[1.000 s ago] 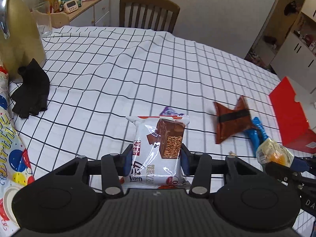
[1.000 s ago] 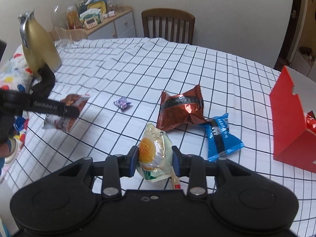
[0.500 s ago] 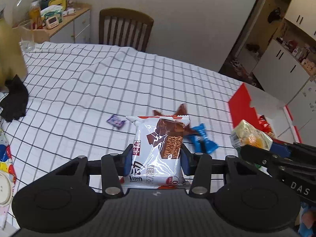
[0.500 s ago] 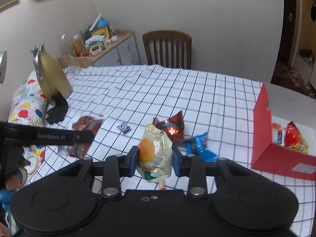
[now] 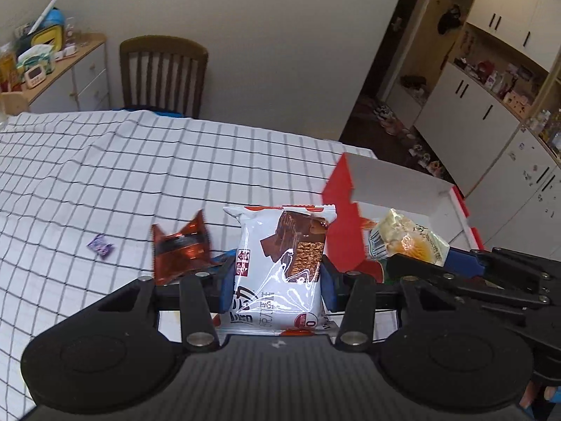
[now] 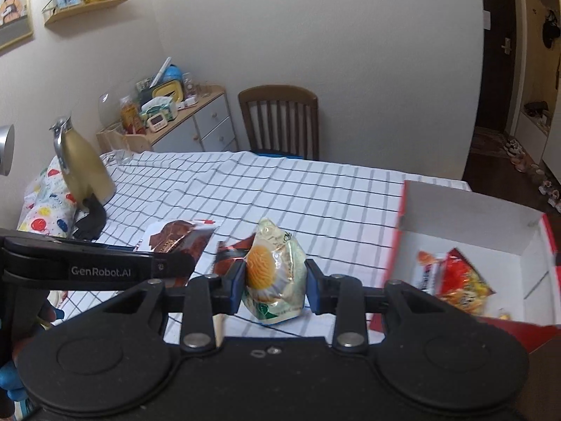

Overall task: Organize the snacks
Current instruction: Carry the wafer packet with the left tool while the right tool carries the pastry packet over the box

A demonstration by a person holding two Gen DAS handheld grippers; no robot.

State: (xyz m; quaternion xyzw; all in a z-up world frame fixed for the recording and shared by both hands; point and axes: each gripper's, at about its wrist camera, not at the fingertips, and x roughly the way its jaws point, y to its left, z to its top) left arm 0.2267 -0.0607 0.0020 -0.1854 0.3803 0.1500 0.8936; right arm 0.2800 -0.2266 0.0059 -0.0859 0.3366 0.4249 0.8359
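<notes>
The left gripper (image 5: 277, 282) is held above the counter (image 5: 105, 175) with its blue-padded fingers (image 5: 227, 286) clamped on the two sides of a white chocolate wafer packet (image 5: 280, 263). The packet stands upright between the fingers, its lower edge near the gripper body and its upper half rising past the fingertips. The right gripper (image 6: 275, 286) is likewise closed on a pale egg-yolk pastry packet (image 6: 271, 273), which is pinched at its middle and bulges above and below the fingers (image 6: 235, 284). In the left wrist view the same pastry packet (image 5: 406, 242) is seen carried at the tip of the right gripper, in front of the red box.

Just beyond the left fingers, a brown foil packet (image 5: 180, 249) is seen lying on the checked cloth, and a blue wrapper (image 5: 224, 256) is partly hidden behind the left finger. A small purple candy (image 5: 100, 245) lies apart, further left. To the right, an open red box (image 6: 396, 242) with a white interior rests on the counter; a red snack bag (image 6: 459, 280) and a white packet (image 6: 426, 268) lie inside it. Neither held packet is over the box opening in the right wrist view; the box is to the right of the pastry. At the far left of the counter a gold kettle (image 6: 84, 165) stands beside a black glove (image 6: 91, 219), and a wooden chair (image 6: 280, 122) is set at the far edge.
</notes>
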